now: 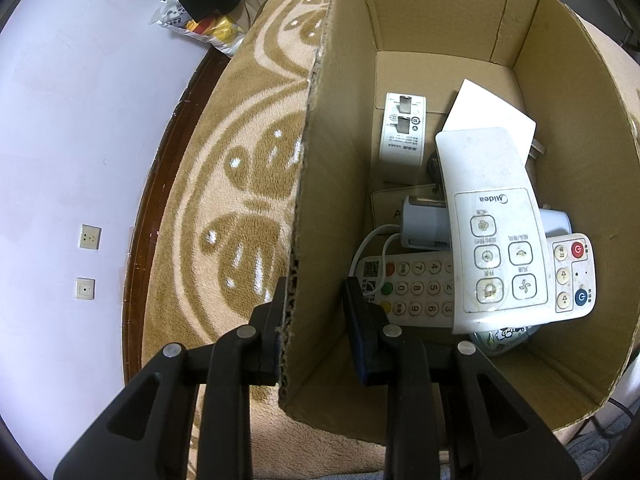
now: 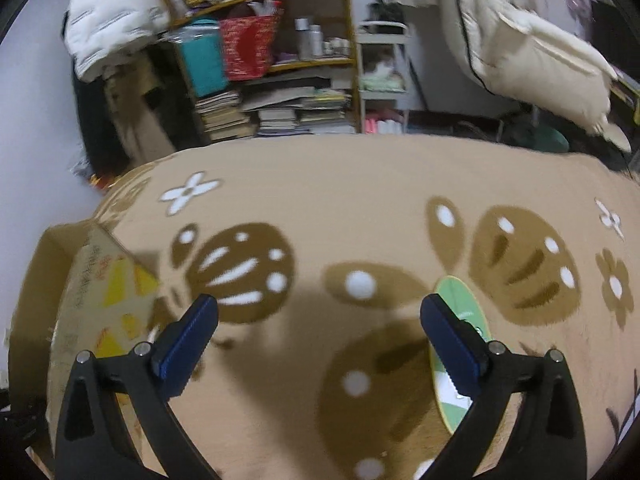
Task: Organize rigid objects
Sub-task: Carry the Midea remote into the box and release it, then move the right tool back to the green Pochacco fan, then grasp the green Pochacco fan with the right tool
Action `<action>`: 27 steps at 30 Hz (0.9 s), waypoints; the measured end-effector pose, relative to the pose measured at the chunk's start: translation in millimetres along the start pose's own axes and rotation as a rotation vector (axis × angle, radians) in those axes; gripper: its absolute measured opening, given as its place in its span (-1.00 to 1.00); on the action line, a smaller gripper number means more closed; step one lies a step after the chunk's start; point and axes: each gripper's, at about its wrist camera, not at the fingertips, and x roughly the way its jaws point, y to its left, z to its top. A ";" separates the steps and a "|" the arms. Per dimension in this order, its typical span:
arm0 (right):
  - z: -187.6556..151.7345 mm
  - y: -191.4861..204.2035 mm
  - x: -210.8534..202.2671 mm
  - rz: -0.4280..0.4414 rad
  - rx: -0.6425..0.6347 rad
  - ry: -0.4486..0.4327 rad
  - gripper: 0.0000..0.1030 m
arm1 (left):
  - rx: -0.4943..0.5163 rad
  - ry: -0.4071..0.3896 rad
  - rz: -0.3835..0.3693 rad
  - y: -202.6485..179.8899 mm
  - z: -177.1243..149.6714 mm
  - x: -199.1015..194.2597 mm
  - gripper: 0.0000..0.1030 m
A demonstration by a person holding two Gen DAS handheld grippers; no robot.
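Observation:
My left gripper [image 1: 314,300] is shut on the near wall of the cardboard box [image 1: 320,184], one finger outside and one inside. Inside lie a white Midea remote [image 1: 494,232], a numbered remote [image 1: 416,288], a small remote with red and blue buttons [image 1: 574,272], a white plug adapter [image 1: 402,132], a grey charger with a white cable [image 1: 422,222] and a white card [image 1: 492,116]. My right gripper [image 2: 320,320] hangs open above the patterned blanket [image 2: 360,200], nothing between its fingers. A green disc [image 2: 460,312] lies flat, partly behind the right finger [image 2: 452,344]. The cardboard box [image 2: 88,280] sits at the left.
The blanket [image 1: 240,160] covers a dark wooden table edge [image 1: 168,160] beside a white wall with two sockets [image 1: 89,237]. A cluttered bookshelf [image 2: 272,60], hanging coats and a white cart [image 2: 382,72] stand beyond the blanket's far edge.

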 end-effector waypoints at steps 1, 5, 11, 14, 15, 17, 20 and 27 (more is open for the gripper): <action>0.3 -5.9 3.6 -0.012 0.006 0.005 1.00 | 0.001 0.000 0.001 -0.1 0.0 0.1 -0.50; -3.5 -19.2 12.8 -0.044 0.014 0.023 1.00 | 0.001 0.000 0.001 0.0 0.2 0.0 -0.50; -12.1 -44.6 28.3 -0.115 0.051 0.060 1.00 | 0.000 0.001 0.001 -0.4 0.2 0.2 -0.50; -16.1 -65.0 35.0 -0.151 0.117 0.090 0.96 | 0.004 0.001 0.007 -1.2 0.0 0.3 -0.50; -17.6 -69.2 35.5 -0.166 0.135 0.094 0.96 | 0.005 0.001 0.009 -1.4 -0.1 0.2 -0.50; -21.7 -80.9 38.5 -0.191 0.185 0.111 0.96 | 0.004 0.002 0.008 -1.7 -0.1 -0.1 -0.50; -30.1 -92.3 43.2 -0.191 0.244 0.140 0.84 | 0.005 0.001 0.008 -1.9 0.0 -0.2 -0.50; -36.2 -84.2 48.8 -0.195 0.226 0.171 0.74 | 0.007 0.001 0.011 -2.7 -0.4 -0.7 -0.49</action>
